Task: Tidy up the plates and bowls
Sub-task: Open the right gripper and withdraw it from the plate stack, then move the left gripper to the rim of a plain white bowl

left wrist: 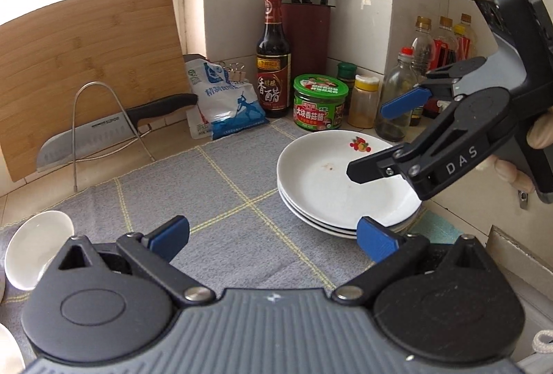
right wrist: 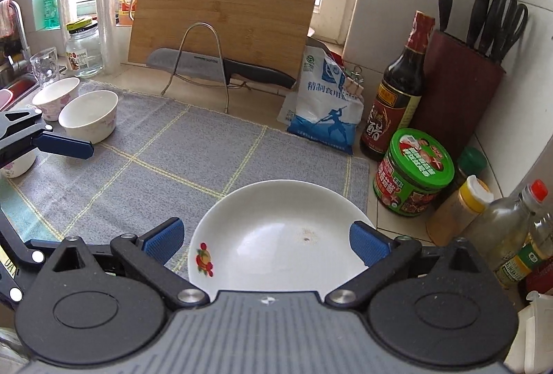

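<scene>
A stack of three white plates point(left wrist: 321, 180) rests on the right side of a grey checked mat point(left wrist: 214, 187); the top plate point(right wrist: 276, 236) has a fruit print on its rim and a small brown stain. My right gripper point(left wrist: 383, 137) hovers just over that stack with its jaws wide apart, and nothing is pressed between the pads point(right wrist: 369, 244). My left gripper point(left wrist: 273, 239) is open and empty over the mat, left of the stack; one of its blue fingers point(right wrist: 65, 144) shows in the right wrist view. Three white bowls point(right wrist: 88, 115) stand at the mat's left end.
Along the back wall stand a bamboo cutting board point(right wrist: 224, 8), a knife on a wire rack point(right wrist: 221, 66), a salt bag point(right wrist: 325, 104), a vinegar bottle point(right wrist: 394, 101), a green jar point(right wrist: 414, 173), a knife block point(right wrist: 459, 87) and spice bottles point(right wrist: 459, 211). Glass jars and a sink edge lie far left.
</scene>
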### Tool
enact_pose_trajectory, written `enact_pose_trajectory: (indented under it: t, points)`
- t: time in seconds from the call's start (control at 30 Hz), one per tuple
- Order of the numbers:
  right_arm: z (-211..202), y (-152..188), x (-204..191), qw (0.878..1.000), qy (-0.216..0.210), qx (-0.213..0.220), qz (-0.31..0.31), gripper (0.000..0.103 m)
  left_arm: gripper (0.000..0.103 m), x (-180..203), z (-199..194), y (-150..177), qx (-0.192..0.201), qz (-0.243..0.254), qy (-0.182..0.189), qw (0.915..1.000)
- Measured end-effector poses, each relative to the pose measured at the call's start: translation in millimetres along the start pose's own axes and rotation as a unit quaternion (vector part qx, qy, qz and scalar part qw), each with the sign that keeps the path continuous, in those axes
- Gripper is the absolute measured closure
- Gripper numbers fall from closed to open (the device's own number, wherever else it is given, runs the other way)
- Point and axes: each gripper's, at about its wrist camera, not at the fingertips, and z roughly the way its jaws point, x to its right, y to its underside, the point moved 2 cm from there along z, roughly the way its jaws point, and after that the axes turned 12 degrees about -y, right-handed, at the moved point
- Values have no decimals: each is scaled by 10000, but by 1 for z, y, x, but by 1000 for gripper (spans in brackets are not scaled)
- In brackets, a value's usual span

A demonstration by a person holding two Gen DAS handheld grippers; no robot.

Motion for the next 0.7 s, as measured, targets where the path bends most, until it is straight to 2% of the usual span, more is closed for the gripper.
enact_pose_trajectory:
  t: [0.33,0.5,0.7]
  points:
    - [22,8,-74,9983,-578,-19,-15,0,1,-53,-30,34,-354,-358,-622,9968]
    - [37,7,-117,9968,-760,59,-247,0,1,-88,-46,53,-477,-656,-801,9935]
    - [59,-5,-166,9922,-1130,59,-525,0,1,-124,-69,73,-480,-614,-1317,9882]
